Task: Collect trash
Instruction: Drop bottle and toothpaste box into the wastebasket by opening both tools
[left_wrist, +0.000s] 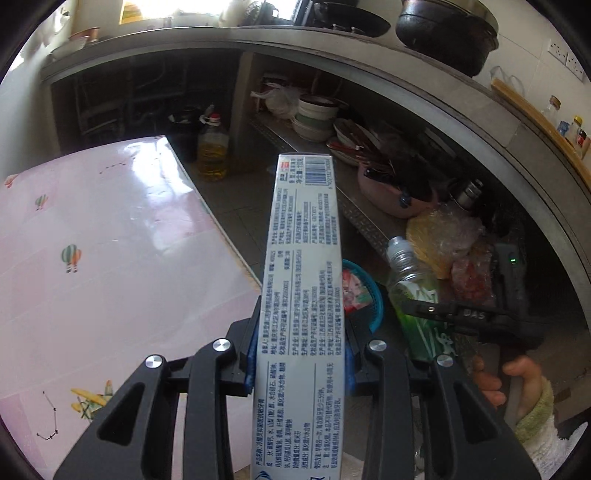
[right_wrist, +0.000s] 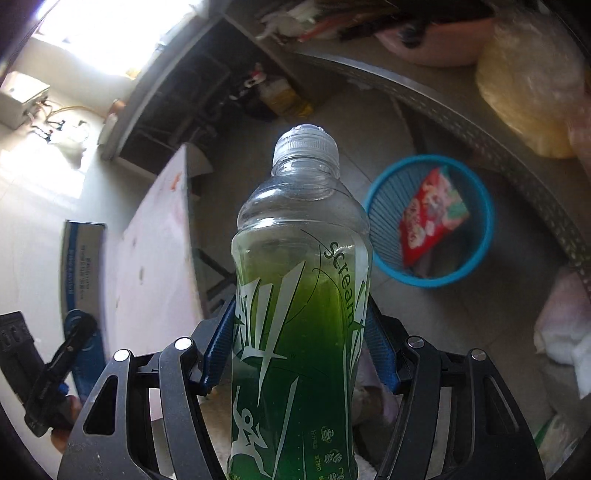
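Carried two pieces of trash at once, one to each hand. Gripped a long toothpaste carton (left_wrist: 303, 258) in the left gripper (left_wrist: 300, 354), blue pads pressed on both narrow sides near the lower end, most of the length sticking out ahead, beside the edge of the pink-covered table (left_wrist: 110, 240). Clasped a green drinks bottle (right_wrist: 299, 295) in the right gripper (right_wrist: 301, 347), pads squeezed against the printed label at mid-body, cap on and pointing away, apparently with green liquid inside. Found the target low and ahead: a blue basket (right_wrist: 424, 159) on the floor, just beside a perforated metal shelf edge, already holding a red snack wrapper (right_wrist: 428, 218). Judged the step as the carry to that basket, with neither item yet over the mouth; from the right wrist view, saw the bottle to the left of the rim and clear of it. Called for bringing each item squarely above the opening before any loosening of the pads. Worth tipping the carton nose-down first, given its length, to avoid bridging the rim or toppling back out. Worth lowering the bottle close to the wrapper before release, given the likely weight of the liquid and the apparent lightness of the basket, liable to tip under a hard drop. Best done one release at a time, with the two grippers close together and apt to knock over so small a mouth.
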